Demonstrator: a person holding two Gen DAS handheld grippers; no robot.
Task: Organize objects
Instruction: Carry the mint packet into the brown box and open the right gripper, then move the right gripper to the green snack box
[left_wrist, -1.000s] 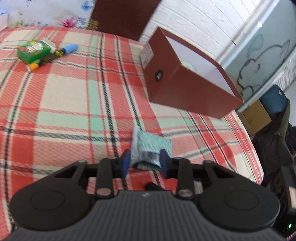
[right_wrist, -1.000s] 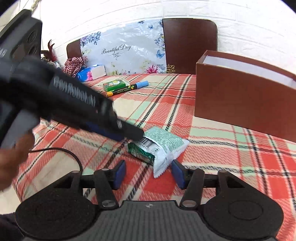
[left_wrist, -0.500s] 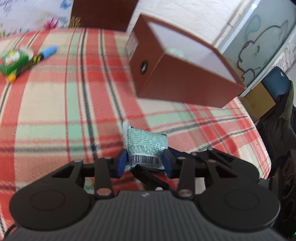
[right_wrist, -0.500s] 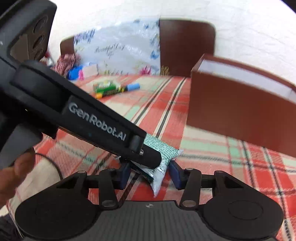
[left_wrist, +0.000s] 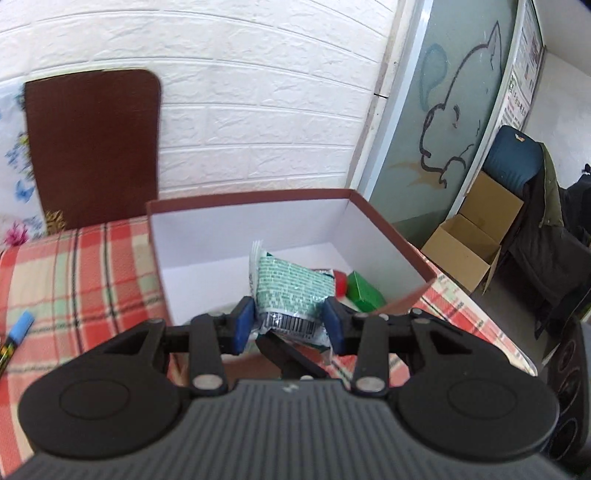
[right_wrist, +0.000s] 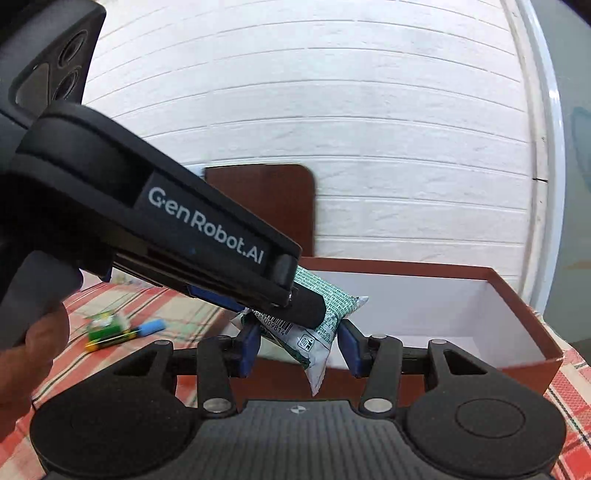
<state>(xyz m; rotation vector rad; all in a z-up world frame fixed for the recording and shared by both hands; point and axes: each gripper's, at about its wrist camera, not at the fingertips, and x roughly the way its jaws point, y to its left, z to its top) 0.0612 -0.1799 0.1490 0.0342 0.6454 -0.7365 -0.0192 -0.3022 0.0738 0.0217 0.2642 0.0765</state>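
My left gripper (left_wrist: 288, 325) is shut on a green-and-white snack packet (left_wrist: 291, 291) and holds it in the air over the near rim of an open brown box (left_wrist: 251, 225) with a white inside. The packet (right_wrist: 321, 314) also shows in the right wrist view, between the fingers of my right gripper (right_wrist: 297, 347), which stands open just below it; the left gripper's body crosses that view. The box (right_wrist: 517, 354) is right behind. Inside the box lie a green carton (left_wrist: 364, 293) and a red item (left_wrist: 341, 282).
A blue-capped marker (left_wrist: 14, 339) lies on the plaid tablecloth (left_wrist: 81, 273) at left; it shows with a green pack (right_wrist: 107, 325) in the right wrist view. A brown chair back (left_wrist: 92, 147) stands behind the table. Cardboard boxes (left_wrist: 469, 247) sit on the floor at right.
My left gripper lifted the packet off the tablecloth and carried it up to the box's open top. My right gripper rose along with it, still open under the packet.
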